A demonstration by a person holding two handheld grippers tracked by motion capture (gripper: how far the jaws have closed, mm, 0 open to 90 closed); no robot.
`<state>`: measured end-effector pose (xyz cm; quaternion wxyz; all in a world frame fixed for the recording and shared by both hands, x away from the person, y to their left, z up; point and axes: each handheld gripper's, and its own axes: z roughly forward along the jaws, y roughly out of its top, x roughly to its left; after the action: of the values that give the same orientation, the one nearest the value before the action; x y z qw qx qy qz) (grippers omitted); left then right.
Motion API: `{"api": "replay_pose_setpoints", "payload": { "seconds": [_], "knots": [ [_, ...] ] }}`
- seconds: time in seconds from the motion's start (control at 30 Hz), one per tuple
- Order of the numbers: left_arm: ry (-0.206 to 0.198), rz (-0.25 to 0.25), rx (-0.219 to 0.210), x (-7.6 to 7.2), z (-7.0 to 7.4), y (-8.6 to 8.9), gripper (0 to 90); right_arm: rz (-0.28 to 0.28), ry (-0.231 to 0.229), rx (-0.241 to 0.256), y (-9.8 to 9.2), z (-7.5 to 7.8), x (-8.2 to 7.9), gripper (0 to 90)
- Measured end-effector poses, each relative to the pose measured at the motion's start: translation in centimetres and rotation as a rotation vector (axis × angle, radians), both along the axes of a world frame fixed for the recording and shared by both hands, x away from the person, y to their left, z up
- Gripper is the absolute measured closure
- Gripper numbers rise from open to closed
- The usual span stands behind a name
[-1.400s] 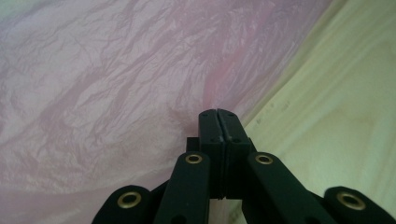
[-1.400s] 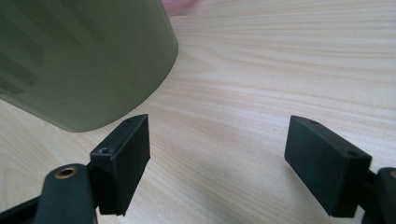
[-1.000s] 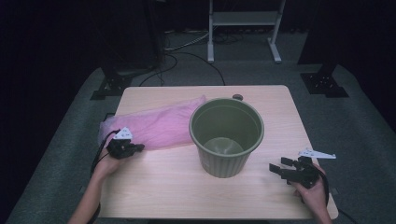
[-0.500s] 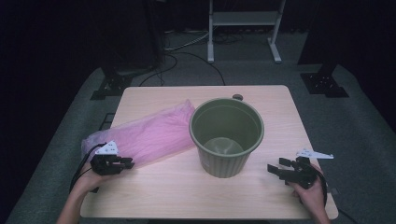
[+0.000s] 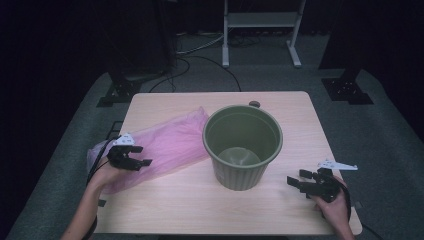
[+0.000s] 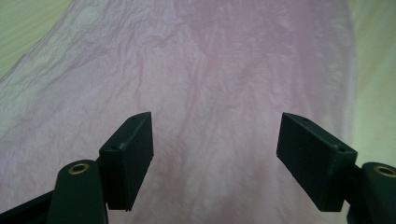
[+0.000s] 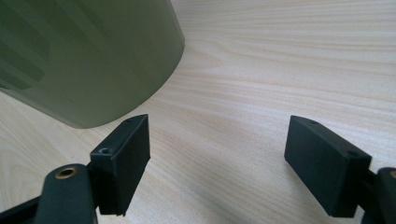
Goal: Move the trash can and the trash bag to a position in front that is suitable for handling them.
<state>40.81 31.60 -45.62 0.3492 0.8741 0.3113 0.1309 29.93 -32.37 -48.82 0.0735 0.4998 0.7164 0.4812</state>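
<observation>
A crumpled pink plastic bag lies flat on the left half of the light wooden table. Its far tip touches an upright, empty olive-green bin at the table's middle. My left gripper hovers open over the bag's near left end. In the left gripper view the bag spreads under the wide-apart jaws of that gripper, which hold nothing. My right gripper stands open low over bare wood to the right of the bin. The bin's wall rises just beyond the left jaw of this gripper.
A small dark round thing sits at the table's far edge behind the bin. On the grey floor beyond are a white metal rack, cables and black stand feet. Bare wood runs along the near edge.
The bag has slid left and toward the near edge. My left gripper drew back that way half a second ago and has come forward over the bag again. The right gripper hardly moved.
</observation>
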Motion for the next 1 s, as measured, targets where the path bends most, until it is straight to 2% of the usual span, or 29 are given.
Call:
{"api": "replay_pose_setpoints", "payload": {
  "seconds": [0.1,0.17,0.27,0.4,0.5,0.6,0.63,0.7,0.9,0.97,1.0],
  "knots": [
    [0.014,-0.013,0.012,0.6,-0.4,-0.4,26.2,0.001,-0.003,0.005,-0.1,0.1,-0.1,21.5],
    [0.03,-0.016,0.044,0.7,-0.9,-0.6,26.5,0.004,-0.01,0.009,-0.1,0.2,-0.2,21.5],
    [0.011,-0.011,0.017,0.5,-1.3,-0.6,27.8,0.006,-0.016,0.009,-0.1,0.3,-0.2,21.5],
    [-0.018,0.0,-0.023,0.0,-1.6,-0.5,35.8,0.012,-0.016,0.005,0.0,0.2,-0.3,21.6],
    [-0.026,0.041,-0.03,0.1,-1.5,-0.2,47.6,0.016,-0.014,0.005,0.3,0.2,-0.3,21.6],
    [-0.025,0.047,-0.021,0.3,-1.4,-0.1,57.6,0.025,-0.019,-0.002,0.5,0.3,-0.3,21.7],
    [-0.022,0.045,-0.018,0.4,-1.3,-0.1,59.2,0.027,-0.02,-0.004,0.6,0.3,-0.3,21.6],
    [-0.02,0.02,-0.014,0.5,-1.3,-0.3,69.4,0.028,-0.021,-0.005,0.6,0.2,-0.3,21.7],
    [-0.011,0.004,-0.001,0.8,-1.1,-1.1,87.8,0.041,-0.015,-0.007,0.9,0.0,-0.2,21.7],
    [-0.001,-0.006,0.033,1.0,-0.9,-1.5,89.8,0.045,-0.014,-0.012,0.9,0.0,-0.2,21.7],
    [0.013,0.002,0.033,1.0,-0.8,-1.6,89.8,0.047,-0.016,-0.013,0.9,0.1,-0.2,21.7]
  ]
}}
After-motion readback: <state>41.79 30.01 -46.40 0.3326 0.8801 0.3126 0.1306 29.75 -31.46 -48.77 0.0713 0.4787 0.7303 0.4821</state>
